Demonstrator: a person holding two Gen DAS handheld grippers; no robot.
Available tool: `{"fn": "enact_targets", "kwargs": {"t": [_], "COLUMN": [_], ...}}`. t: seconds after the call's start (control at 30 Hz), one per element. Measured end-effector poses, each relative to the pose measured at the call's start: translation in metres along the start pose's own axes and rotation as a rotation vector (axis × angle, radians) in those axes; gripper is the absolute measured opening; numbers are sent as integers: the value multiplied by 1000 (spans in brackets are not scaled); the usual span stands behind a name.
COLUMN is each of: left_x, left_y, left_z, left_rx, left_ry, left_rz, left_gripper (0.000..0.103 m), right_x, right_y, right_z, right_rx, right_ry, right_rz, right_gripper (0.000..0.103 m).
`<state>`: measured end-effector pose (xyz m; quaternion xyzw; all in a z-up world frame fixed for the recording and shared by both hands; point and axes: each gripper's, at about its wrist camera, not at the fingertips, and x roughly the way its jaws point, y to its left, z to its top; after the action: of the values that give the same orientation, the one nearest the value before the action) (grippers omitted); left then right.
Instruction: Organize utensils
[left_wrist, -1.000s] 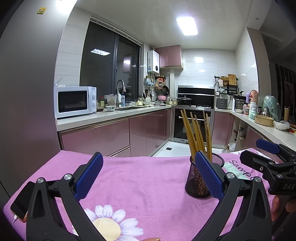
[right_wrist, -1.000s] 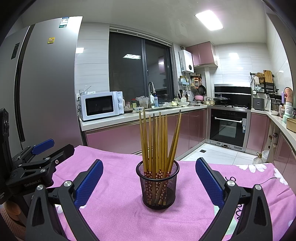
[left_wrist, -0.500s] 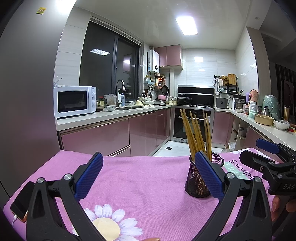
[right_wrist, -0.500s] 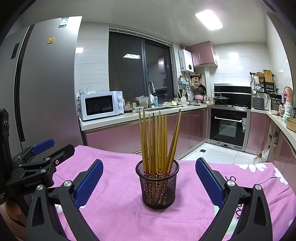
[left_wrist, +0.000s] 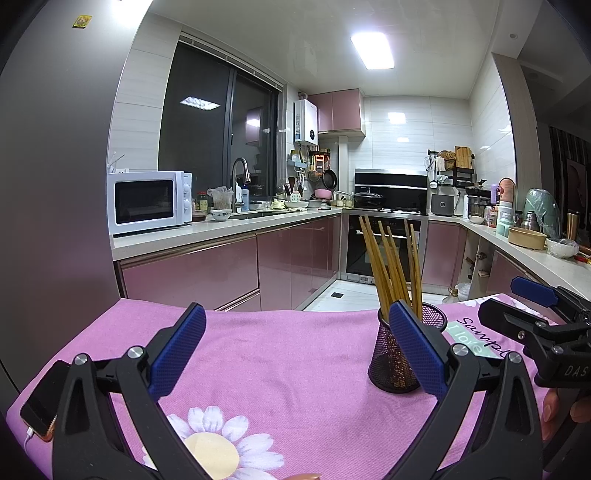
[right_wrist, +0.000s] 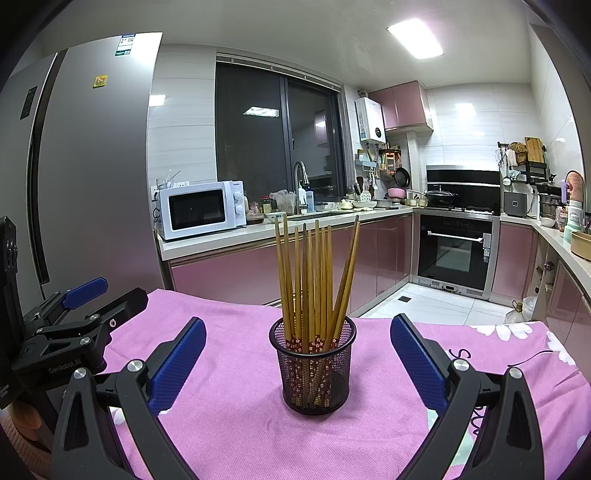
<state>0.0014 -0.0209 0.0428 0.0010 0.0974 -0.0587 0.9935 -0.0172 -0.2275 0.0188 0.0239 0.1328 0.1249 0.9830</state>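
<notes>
A black mesh cup (right_wrist: 314, 369) stands upright on the pink cloth, holding several wooden chopsticks (right_wrist: 314, 280) with patterned lower ends. My right gripper (right_wrist: 297, 365) is open, its blue pads apart on either side of the cup without touching it. In the left wrist view the same mesh cup (left_wrist: 391, 362) sits to the right, partly behind my right-hand finger pad, with the chopsticks (left_wrist: 391, 266) rising above it. My left gripper (left_wrist: 295, 354) is open over bare cloth, holding nothing. The right gripper (left_wrist: 535, 317) also shows at the far right there.
The table wears a pink cloth (left_wrist: 280, 362) with daisy prints. A phone (left_wrist: 40, 398) with a cable lies at the table's left edge. A grey fridge (right_wrist: 92, 177) stands at left. Kitchen counters, a microwave (right_wrist: 201, 208) and an oven lie beyond the table.
</notes>
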Motion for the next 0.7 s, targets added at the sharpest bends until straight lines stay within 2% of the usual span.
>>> {"fn": "enact_targets", "kwargs": {"t": [0.7], "left_x": [3], "left_y": [-3], "left_z": [-2], "left_rx": [5], "left_ry": [6], "left_rz": [-6], "left_gripper": [98], "right_x": [2], "right_y": [4], "right_z": [-1], "right_rx": [5], "right_ry": [1], "right_rz": [-4], "right_gripper": [96]}}
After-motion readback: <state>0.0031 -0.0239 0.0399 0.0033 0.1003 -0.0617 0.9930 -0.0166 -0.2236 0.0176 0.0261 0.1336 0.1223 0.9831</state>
